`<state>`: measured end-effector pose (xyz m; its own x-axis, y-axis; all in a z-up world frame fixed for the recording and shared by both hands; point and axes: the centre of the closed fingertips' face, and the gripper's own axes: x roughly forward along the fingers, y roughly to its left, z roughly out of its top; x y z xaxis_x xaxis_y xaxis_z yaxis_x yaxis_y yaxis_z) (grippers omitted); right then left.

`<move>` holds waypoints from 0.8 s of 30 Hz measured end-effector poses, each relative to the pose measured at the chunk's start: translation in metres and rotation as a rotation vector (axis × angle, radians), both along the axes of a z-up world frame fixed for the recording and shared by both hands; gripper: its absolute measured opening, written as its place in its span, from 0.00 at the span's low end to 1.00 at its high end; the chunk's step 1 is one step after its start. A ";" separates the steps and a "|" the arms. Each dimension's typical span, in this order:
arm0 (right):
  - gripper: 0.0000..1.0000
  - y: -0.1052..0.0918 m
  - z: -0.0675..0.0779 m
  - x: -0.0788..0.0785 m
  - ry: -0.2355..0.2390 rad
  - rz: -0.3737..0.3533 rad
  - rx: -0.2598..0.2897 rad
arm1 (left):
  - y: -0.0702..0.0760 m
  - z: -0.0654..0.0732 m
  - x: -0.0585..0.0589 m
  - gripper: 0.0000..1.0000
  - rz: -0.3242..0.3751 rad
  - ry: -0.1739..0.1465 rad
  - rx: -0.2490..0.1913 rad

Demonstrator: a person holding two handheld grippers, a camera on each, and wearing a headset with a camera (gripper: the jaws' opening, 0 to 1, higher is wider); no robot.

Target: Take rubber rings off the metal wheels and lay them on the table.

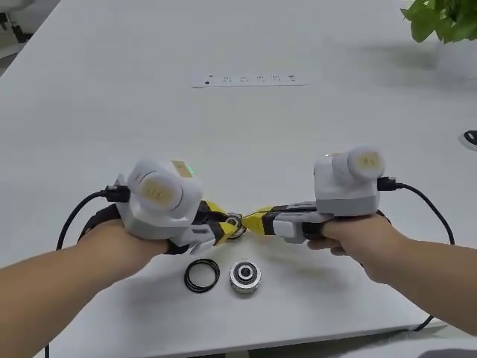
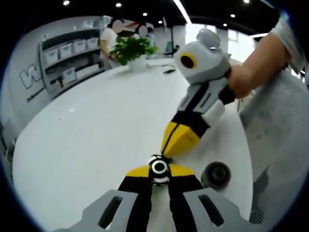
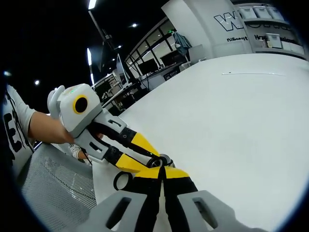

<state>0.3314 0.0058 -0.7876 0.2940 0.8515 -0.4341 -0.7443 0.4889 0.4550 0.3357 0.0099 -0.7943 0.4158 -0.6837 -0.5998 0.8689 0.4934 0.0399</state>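
Above the white table (image 1: 149, 112) my two grippers meet tip to tip. My left gripper (image 1: 226, 227) (image 2: 160, 177) is shut on a small metal wheel (image 1: 235, 223) (image 2: 160, 166) (image 3: 164, 159) that wears a black rubber ring. From the other side, my right gripper (image 1: 250, 221) (image 3: 164, 170) (image 2: 164, 153) has its jaws pressed together at that wheel's rim, on the ring. The left gripper (image 3: 152, 164) shows from the left in the right gripper view. Loose black rubber rings (image 1: 202, 275) (image 3: 122, 180) lie on the table below, beside a second metal wheel (image 1: 245, 275) (image 2: 216, 175).
A white power strip (image 1: 250, 79) lies far back on the table. A green plant (image 1: 443, 19) (image 2: 133, 48) stands at the far right corner. A dark object (image 1: 471, 138) sits at the right edge. The table's front edge (image 1: 313, 337) runs just behind the loose parts.
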 end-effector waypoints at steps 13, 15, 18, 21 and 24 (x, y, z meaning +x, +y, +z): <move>0.00 0.006 0.004 -0.003 0.017 0.016 0.039 | 0.000 0.000 -0.001 0.12 0.002 -0.001 -0.006; 0.00 0.010 0.008 -0.006 0.021 0.027 0.063 | 0.000 0.000 -0.001 0.12 0.002 -0.001 -0.006; 0.00 0.014 0.012 -0.009 0.015 0.043 0.074 | 0.000 0.000 -0.001 0.12 0.000 -0.002 -0.005; 0.00 0.009 0.008 -0.005 0.013 0.030 0.061 | -0.001 0.000 -0.002 0.12 -0.001 -0.003 -0.004; 0.00 0.004 0.006 -0.002 0.006 0.024 0.047 | -0.001 0.000 -0.002 0.12 -0.007 -0.009 -0.009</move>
